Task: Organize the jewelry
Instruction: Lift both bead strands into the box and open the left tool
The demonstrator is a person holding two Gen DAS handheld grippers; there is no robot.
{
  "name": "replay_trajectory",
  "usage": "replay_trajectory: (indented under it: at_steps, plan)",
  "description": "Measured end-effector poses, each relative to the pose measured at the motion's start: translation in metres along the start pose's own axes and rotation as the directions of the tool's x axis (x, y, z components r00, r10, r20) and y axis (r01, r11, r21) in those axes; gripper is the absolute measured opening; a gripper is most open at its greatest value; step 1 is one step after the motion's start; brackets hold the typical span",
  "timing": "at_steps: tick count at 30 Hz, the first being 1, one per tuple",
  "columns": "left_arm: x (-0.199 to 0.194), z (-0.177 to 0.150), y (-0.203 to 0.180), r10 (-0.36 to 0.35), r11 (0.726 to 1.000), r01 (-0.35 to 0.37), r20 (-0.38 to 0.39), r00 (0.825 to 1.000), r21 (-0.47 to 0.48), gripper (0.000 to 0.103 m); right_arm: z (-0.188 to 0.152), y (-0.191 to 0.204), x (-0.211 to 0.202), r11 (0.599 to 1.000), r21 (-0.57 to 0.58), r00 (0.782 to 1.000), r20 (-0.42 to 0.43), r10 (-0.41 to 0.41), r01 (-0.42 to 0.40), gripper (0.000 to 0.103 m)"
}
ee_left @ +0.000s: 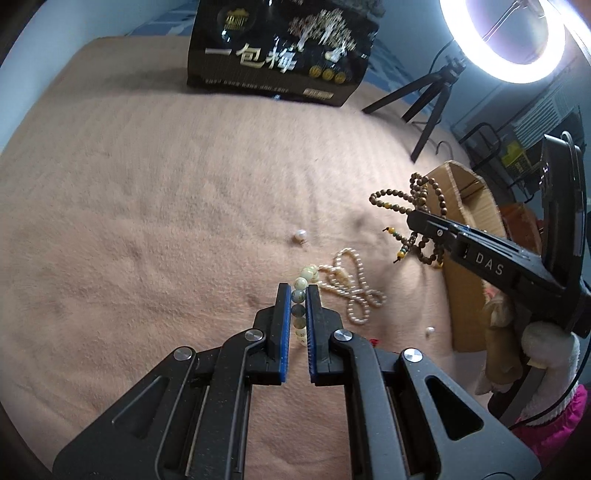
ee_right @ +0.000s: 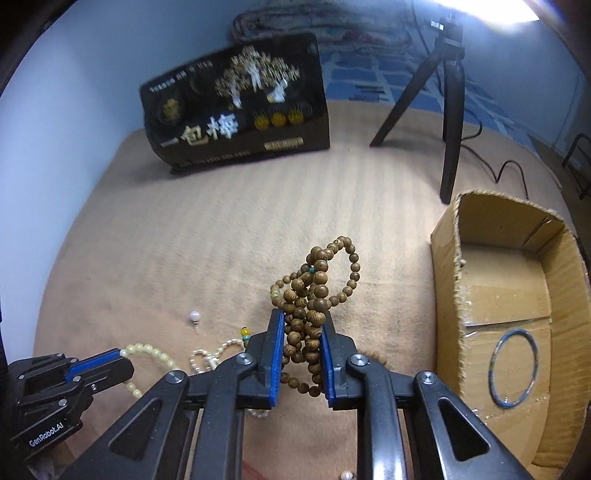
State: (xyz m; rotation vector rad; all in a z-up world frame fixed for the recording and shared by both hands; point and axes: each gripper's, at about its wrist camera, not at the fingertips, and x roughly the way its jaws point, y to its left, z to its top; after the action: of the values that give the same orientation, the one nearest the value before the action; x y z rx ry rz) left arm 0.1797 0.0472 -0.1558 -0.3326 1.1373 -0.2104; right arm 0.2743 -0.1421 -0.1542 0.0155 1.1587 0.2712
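My left gripper (ee_left: 297, 291) is shut on a pale green bead bracelet (ee_left: 300, 283) lying on the tan blanket; it also shows in the right wrist view (ee_right: 123, 360). My right gripper (ee_right: 303, 321) is shut on a bunch of brown wooden prayer beads (ee_right: 314, 291) and holds it above the blanket, left of an open cardboard box (ee_right: 454, 295). The beads also show in the left wrist view (ee_left: 413, 201). A pearl necklace (ee_left: 354, 291) lies beside the green bracelet. A loose pearl earring (ee_left: 300, 235) lies further out. A thin blue bangle (ee_right: 495, 384) lies inside the box.
A black printed gift box (ee_left: 280, 51) stands at the far edge of the blanket. A black tripod (ee_right: 448, 122) with a ring light (ee_left: 458, 29) stands at the back right. Another small pearl (ee_left: 429, 331) lies near the cardboard box.
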Motion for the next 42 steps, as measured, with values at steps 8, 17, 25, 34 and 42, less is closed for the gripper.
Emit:
replay_trajectory:
  at_steps: [8,17,25,34,42]
  plan:
    - [-0.028,0.002,-0.017,-0.052,0.999,0.053,0.056,0.997,-0.006,0.005,-0.002,0.004,-0.044,1.0,-0.023,0.997,0.074,0.017,-0.016,0.016]
    - [-0.048,0.01,-0.048,-0.123,0.992,0.122,0.109,0.986,0.023,0.005,-0.011,-0.006,-0.089,0.999,-0.026,0.99,0.142,0.022,-0.019,0.016]
    - [-0.05,0.017,-0.089,-0.188,0.98,0.179,0.123,0.974,0.083,0.005,-0.02,-0.036,-0.127,1.0,0.0,0.98,0.197,-0.012,0.013,0.016]
    - [-0.039,0.012,-0.14,-0.241,0.961,0.223,0.1,0.965,0.167,0.005,-0.031,-0.085,-0.152,0.996,0.07,0.974,0.214,-0.077,0.063,0.016]
    - [-0.02,0.013,-0.182,-0.28,0.941,0.259,0.074,0.957,0.219,0.005,-0.042,-0.117,-0.156,0.988,0.114,0.973,0.193,-0.127,0.107,0.016]
